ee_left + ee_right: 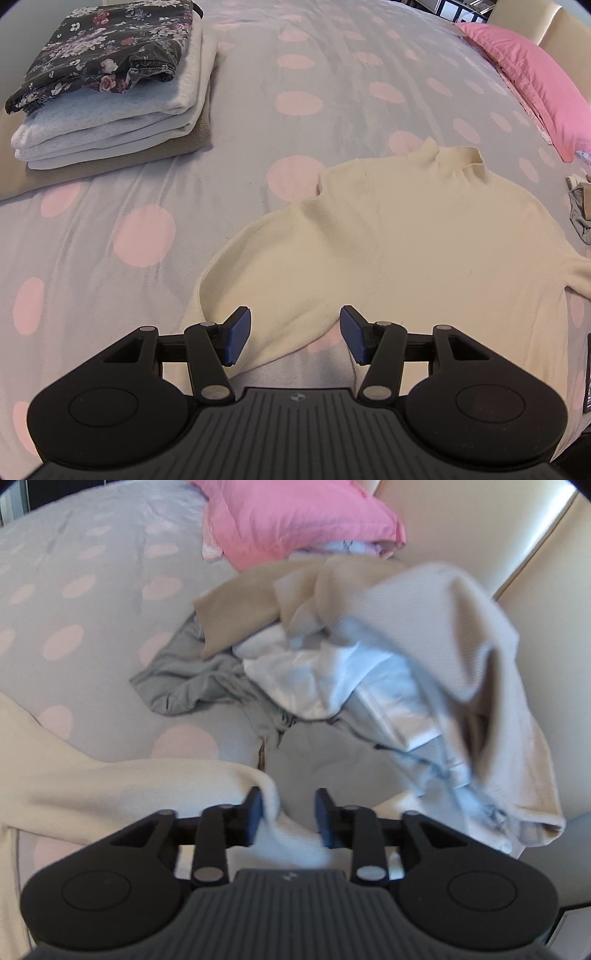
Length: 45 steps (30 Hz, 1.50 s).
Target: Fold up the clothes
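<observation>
A cream knitted high-neck sweater (406, 236) lies spread flat on a grey bedspread with pale pink dots (258, 110), collar pointing away toward the pink pillow (532, 77), body running lengthwise back toward the person holding the 2 grippers. The left gripper (295, 334) hangs over the near left part of the garment, just ahead of where 1 sleeve curves back on itself, its blue fingers (238, 334) spread and holding nothing. The right gripper (288, 821) sits at the end of the other sleeve (147, 786), which stretches away to the left in its view; its fingers (255, 821) stand parted with the cuff lying between them, 1 finger touching the cloth, no pinch evident. That sleeve's long axis runs across the body, so the right hand is plainly the nearer for bringing it inward. Only the left view shows the whole sweater and the stack of folded clothes topped by a dark floral piece (107, 81) at the far left; only the right view shows the unfolded heap of beige, white and grey garments (351, 657) beside the pillow, somewhat blurred
</observation>
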Each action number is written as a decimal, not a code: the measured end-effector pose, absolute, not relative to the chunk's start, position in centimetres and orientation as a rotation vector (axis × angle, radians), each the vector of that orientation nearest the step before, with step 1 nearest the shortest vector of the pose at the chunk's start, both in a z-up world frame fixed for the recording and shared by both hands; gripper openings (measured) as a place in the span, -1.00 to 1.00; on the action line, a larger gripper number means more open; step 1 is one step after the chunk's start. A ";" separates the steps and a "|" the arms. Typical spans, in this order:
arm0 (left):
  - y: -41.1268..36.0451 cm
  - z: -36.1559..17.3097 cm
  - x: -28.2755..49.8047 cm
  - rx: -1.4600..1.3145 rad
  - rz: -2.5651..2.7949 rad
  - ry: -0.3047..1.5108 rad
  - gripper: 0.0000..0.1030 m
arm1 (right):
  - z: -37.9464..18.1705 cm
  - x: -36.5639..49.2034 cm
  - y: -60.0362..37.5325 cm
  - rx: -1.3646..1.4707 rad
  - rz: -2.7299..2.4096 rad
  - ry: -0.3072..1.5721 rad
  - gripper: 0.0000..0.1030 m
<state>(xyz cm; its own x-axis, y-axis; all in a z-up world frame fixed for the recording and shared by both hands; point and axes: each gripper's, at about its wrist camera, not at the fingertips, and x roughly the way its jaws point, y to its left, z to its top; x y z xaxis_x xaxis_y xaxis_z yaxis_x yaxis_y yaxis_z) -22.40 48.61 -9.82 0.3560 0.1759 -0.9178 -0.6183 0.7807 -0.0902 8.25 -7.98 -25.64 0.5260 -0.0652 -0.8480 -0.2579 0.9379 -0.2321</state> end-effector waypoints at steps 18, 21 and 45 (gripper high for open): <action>47.9 -9.2 -22.5 -0.462 0.527 1.078 0.00 | -24.7 4.9 -13.6 -0.343 0.012 1.052 -0.14; 47.8 -9.0 -22.5 -0.458 0.527 1.077 0.00 | -25.2 4.4 -14.6 -0.276 0.005 1.093 -0.86; 48.1 -9.3 -24.5 -0.465 0.561 1.091 0.00 | -22.8 4.5 -14.8 -0.298 -0.116 0.929 -0.15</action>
<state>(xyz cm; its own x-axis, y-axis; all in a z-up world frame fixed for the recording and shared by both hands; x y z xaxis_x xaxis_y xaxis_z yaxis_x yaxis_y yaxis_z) -24.54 48.11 -9.28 0.3499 0.1938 -0.9165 -0.6327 0.7704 -0.0786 4.50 -14.75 -22.83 0.5963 -0.2255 -0.7705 -0.0297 0.9529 -0.3019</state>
